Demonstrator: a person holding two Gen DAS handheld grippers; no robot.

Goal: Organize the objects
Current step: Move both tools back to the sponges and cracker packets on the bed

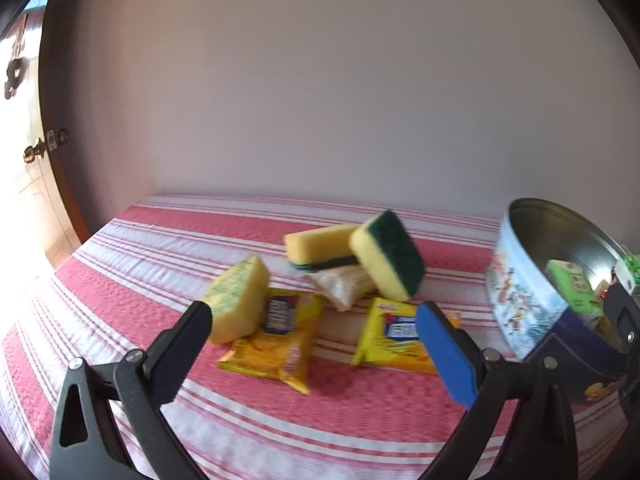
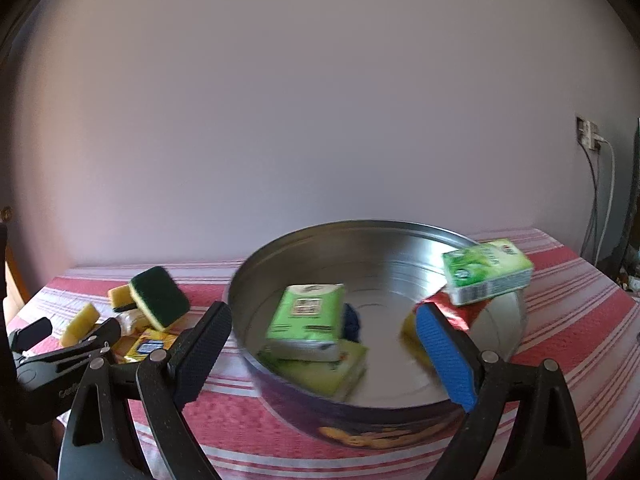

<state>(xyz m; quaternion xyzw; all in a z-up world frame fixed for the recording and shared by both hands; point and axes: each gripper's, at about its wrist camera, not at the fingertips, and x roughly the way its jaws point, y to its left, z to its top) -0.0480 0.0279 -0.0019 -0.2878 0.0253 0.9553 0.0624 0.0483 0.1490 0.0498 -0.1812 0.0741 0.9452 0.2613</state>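
Hovering with left gripper (image 1: 312, 316) spread, nothing pinched | sponges (image 1: 386, 254) and yellow snack packets (image 1: 272, 344) heaped on striped cloth (image 1: 160, 232) just ahead of its tips | right gripper (image 2: 324, 320) spread, empty, over round tin (image 2: 280, 264) | green tissue packs (image 2: 306, 320) inside tin between its tips

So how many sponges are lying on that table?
3: one left, leaning on a yellow packet; two behind, one flat, one tilted against it. Others may be hidden.
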